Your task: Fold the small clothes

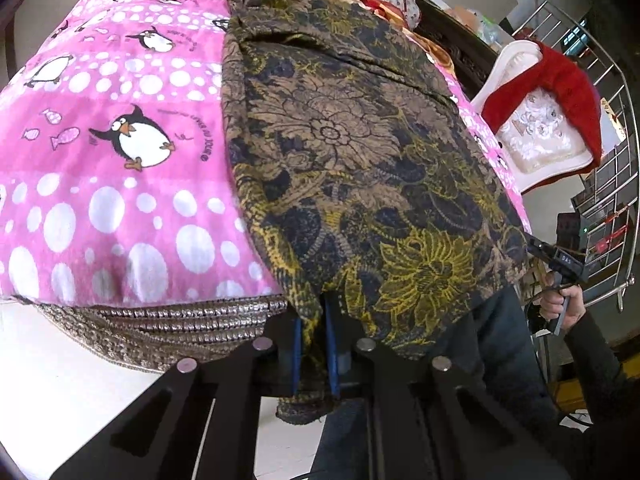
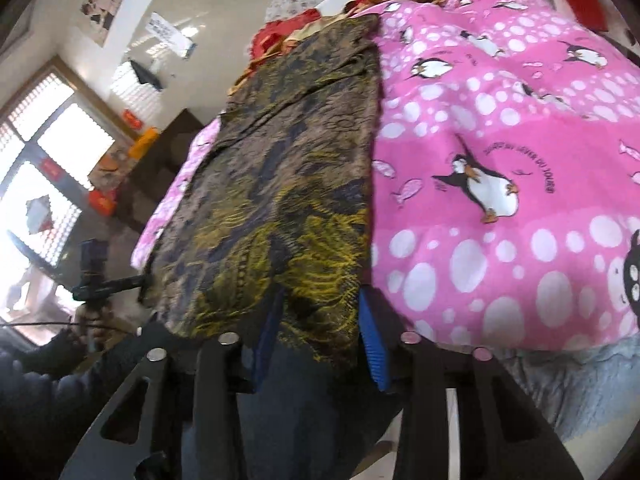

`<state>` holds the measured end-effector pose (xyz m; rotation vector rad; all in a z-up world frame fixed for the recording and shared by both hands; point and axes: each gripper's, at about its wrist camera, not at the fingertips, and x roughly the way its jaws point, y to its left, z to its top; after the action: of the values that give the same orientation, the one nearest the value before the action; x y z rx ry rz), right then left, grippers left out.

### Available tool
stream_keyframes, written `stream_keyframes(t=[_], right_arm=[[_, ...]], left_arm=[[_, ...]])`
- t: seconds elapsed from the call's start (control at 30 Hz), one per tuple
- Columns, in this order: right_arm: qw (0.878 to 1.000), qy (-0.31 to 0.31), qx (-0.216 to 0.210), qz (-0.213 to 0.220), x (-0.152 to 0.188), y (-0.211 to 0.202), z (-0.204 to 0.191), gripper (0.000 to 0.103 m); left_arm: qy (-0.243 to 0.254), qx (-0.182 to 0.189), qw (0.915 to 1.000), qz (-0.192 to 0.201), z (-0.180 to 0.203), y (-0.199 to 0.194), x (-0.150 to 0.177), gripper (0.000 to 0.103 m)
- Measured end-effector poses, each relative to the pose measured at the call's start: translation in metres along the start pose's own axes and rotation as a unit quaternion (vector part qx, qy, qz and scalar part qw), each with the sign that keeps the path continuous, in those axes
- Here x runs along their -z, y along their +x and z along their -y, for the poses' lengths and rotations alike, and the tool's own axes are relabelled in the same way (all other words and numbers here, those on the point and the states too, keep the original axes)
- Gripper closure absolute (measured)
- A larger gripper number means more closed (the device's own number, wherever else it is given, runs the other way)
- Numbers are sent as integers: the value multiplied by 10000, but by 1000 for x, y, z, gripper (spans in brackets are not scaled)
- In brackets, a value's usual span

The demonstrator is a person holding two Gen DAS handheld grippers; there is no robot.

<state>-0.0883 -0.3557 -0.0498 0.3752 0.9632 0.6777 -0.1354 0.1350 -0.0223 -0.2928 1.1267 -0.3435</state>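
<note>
A brown, black and yellow floral garment (image 1: 352, 148) lies lengthwise on a pink penguin blanket (image 1: 104, 152), its near end hanging over the bed's edge. My left gripper (image 1: 316, 320) is shut on the garment's near left corner, with cloth bunched between the blue pads (image 1: 330, 344). My right gripper (image 2: 320, 312) holds the other near corner; its blue pads (image 2: 370, 344) stand fairly wide apart with cloth draped between them. The right gripper also shows in the left wrist view (image 1: 560, 260), at the garment's right corner. The garment also shows in the right wrist view (image 2: 280, 168).
A woven mat (image 1: 160, 328) edges the bed under the blanket. A white chair with a red cloth (image 1: 552, 120) and a metal railing (image 1: 616, 152) stand to the right. Red and floral bedding (image 2: 320, 8) is piled at the far end. A window (image 2: 44, 168) is at left.
</note>
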Motion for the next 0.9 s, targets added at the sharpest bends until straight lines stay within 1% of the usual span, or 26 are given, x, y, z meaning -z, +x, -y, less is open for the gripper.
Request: stream_keyframes(t=[0.07, 0.13, 0.23, 0.27, 0.33, 0.37, 0.47, 0.57, 0.63, 0.77, 0.9], right_arm=[[9998, -57, -164, -46, -1, 3, -2, 73], [10000, -74, 8, -63, -3, 10, -1, 74], [9999, 17, -84, -75, -4, 16, 4, 74], [9999, 23, -132, -59, -4, 15, 4, 75], [9998, 46, -179, -46, -3, 11, 6, 90], [9999, 29, -131, -38, -2, 8, 6, 101], [9997, -140, -155, 157, -4, -7, -4, 102], [9980, -323, -193, 515, -13, -29, -22, 103], [9962, -399, -315, 702, -19, -42, -30, 103], [9939, -599, -419, 822, -29, -53, -47, 103], [9918, -782, -443, 909, -30, -68, -59, 103]], left_arm=[[26, -2, 10000, -26, 1, 0, -1, 93], [27, 12, 10000, -28, 1, 0, -1, 93], [-10, 10, 10000, 21, 1, 0, 1, 92], [-40, 20, 10000, 40, 0, -1, 1, 92], [-85, 9, 9999, 65, -1, -2, 3, 94], [-83, 6, 9999, 79, -1, -3, 3, 96], [-113, 65, 9998, 176, -2, -11, 5, 97], [-283, 348, 9984, 353, -4, -28, 5, 98], [-311, 507, 9966, 568, -6, -43, 3, 98], [-328, 708, 9921, 984, -8, -73, -3, 98], [-293, 717, 9884, 1305, -12, -103, -5, 98]])
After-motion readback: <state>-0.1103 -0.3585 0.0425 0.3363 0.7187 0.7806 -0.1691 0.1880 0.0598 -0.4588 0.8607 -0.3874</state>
